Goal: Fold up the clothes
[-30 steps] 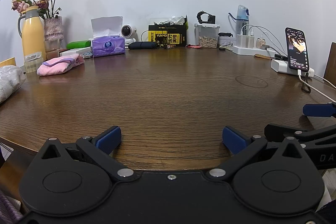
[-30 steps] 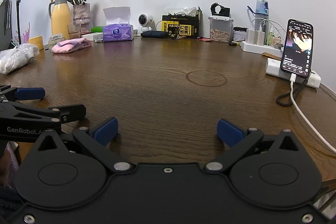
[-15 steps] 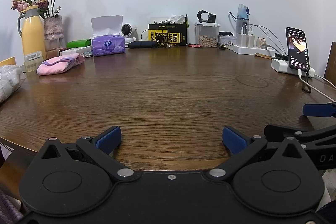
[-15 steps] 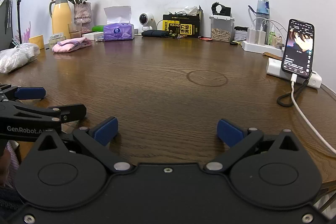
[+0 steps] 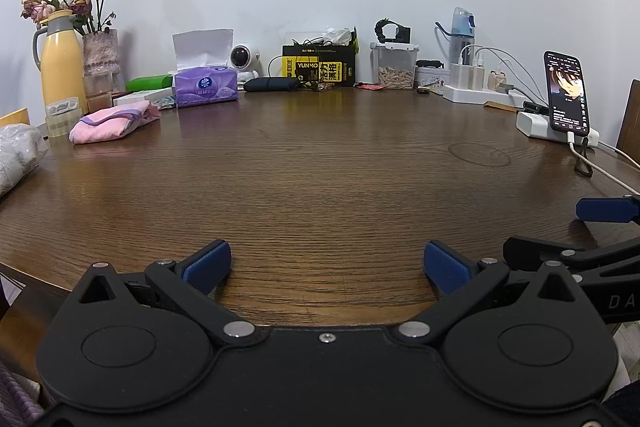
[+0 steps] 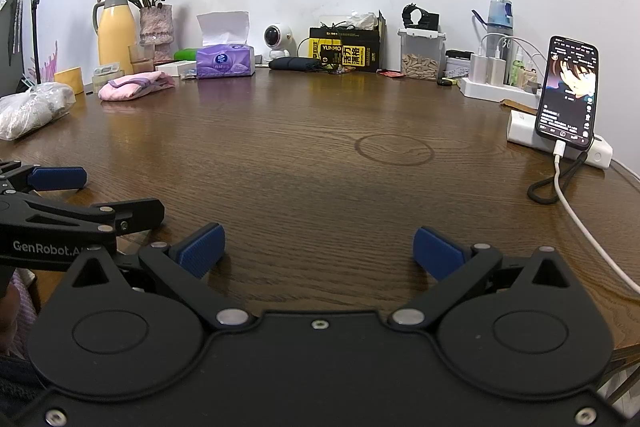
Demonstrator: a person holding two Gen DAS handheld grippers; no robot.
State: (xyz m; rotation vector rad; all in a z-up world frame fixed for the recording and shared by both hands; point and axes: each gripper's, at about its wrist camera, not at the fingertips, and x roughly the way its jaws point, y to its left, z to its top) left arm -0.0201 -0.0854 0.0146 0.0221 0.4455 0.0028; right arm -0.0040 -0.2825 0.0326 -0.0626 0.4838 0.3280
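We find almost nothing moved since the earlier frames. Our left claw [image 5: 326,265] and right claw [image 6: 319,251] hover released and empty over the near table [image 5: 320,179] edge. A folded pink garment [image 5: 114,121] lies far ahead-left. Judged: between garments; next calls for fetching another.

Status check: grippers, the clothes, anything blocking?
Left gripper open, empty, at near table edge. Right gripper open, empty, alongside. Pink folded cloth far left, beside tissue box, untouched. Nothing lies between on the table.
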